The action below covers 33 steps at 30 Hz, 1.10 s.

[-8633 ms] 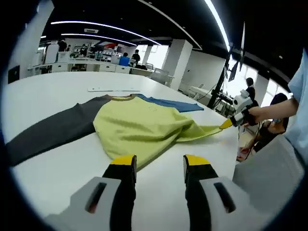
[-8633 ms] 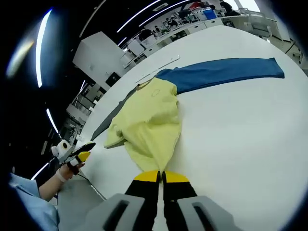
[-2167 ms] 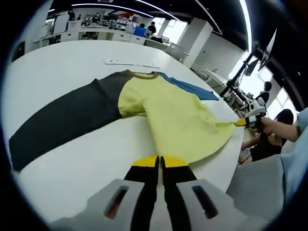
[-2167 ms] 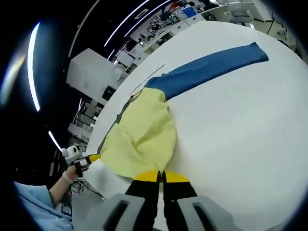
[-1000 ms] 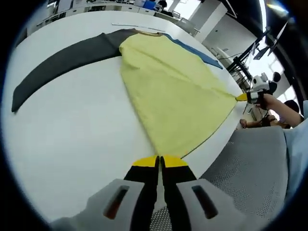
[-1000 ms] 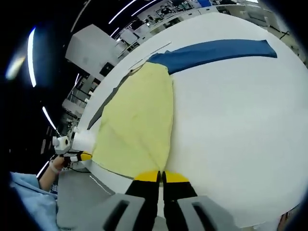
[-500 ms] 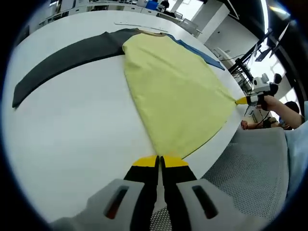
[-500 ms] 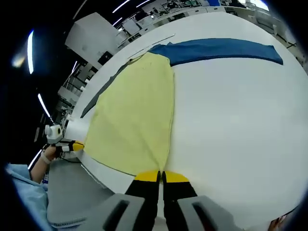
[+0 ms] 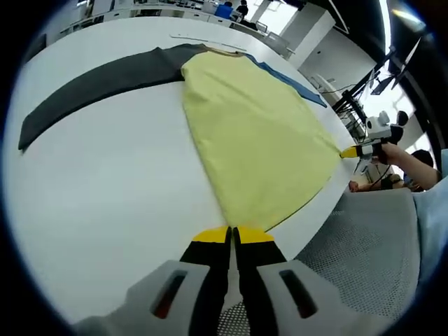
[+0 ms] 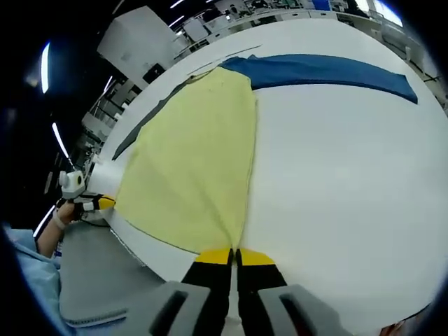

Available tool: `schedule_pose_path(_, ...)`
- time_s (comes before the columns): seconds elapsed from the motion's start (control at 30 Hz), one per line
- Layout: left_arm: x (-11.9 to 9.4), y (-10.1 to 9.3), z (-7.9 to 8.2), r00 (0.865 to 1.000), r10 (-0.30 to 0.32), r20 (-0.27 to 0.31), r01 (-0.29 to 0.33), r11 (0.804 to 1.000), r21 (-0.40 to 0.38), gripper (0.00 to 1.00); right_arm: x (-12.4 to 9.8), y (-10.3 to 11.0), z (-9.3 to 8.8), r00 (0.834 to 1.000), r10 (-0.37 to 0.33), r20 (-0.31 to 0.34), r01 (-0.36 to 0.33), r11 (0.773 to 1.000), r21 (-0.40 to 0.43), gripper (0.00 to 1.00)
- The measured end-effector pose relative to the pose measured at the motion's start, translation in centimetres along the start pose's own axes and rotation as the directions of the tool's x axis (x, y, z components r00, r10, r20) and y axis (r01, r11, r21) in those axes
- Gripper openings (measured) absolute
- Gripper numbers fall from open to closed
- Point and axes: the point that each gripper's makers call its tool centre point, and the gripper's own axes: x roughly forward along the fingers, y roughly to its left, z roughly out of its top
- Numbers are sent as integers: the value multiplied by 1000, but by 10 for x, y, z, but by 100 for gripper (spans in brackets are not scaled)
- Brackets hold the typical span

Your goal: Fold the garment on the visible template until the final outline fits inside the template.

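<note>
Pinching shirt hem corners, both tools pressed together at lower frame; risking hem slipping off worktop edge.

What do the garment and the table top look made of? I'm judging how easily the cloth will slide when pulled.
The garment looks like soft matte knit cloth, likely cotton jersey: it lies limp and shows faint ripples. The table looks like a smooth white laminate or painted board with a slight sheen, though that is uncertain.
</note>
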Motion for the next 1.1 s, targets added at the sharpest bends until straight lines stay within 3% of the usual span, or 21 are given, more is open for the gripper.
schedule_pose_path(0.13,-2,-1,1,999,-4,37,5,1000,-17,2,0,1,0,1000,16,11,-15,1000,-18,0)
schedule_pose_path(0.3,-12,-6,13,992,-16,126,19,1000,-24,19,-6,10,3,997,63,45,-61,997,-42,22)
schedule_pose_path(0.33,-14,-7,22,983,-15,181,22,999,-35,23,-8,11,8,995,70,69,-65,996,-67,27)
schedule_pose_path(0.43,-20,-10,34,966,-19,260,33,998,-48,41,-13,12,25,986,76,145,-61,992,-108,34)
schedule_pose_path(0.47,-22,-15,35,963,-36,267,53,997,-56,43,-15,9,34,980,70,184,-47,991,-125,38)
schedule_pose_path(0.53,-24,-22,45,943,-61,327,89,993,-73,45,-19,6,42,974,65,217,-38,992,-124,41)
schedule_pose_path(0.8,-31,-23,63,899,-42,436,120,981,-153,59,-42,-36,81,943,-24,333,47,997,-60,41)
schedule_pose_path(0.9,-33,-25,68,885,-37,464,130,977,-170,60,-54,-60,98,921,-78,381,94,995,-26,40)
schedule_pose_path(0.97,-34,-29,71,875,-37,483,139,974,-177,60,-64,-80,112,897,-120,426,127,992,11,40)
schedule_pose_path(1.03,-34,-33,73,866,-42,499,162,966,-200,62,-79,-101,129,853,-187,487,179,982,64,39)
schedule_pose_path(1.07,-34,-34,73,863,-45,503,171,963,-209,62,-91,-117,139,813,-248,528,239,967,86,39)
schedule_pose_path(1.1,-34,-36,74,858,-45,511,178,961,-213,62,-97,-124,145,789,-268,552,259,961,96,39)
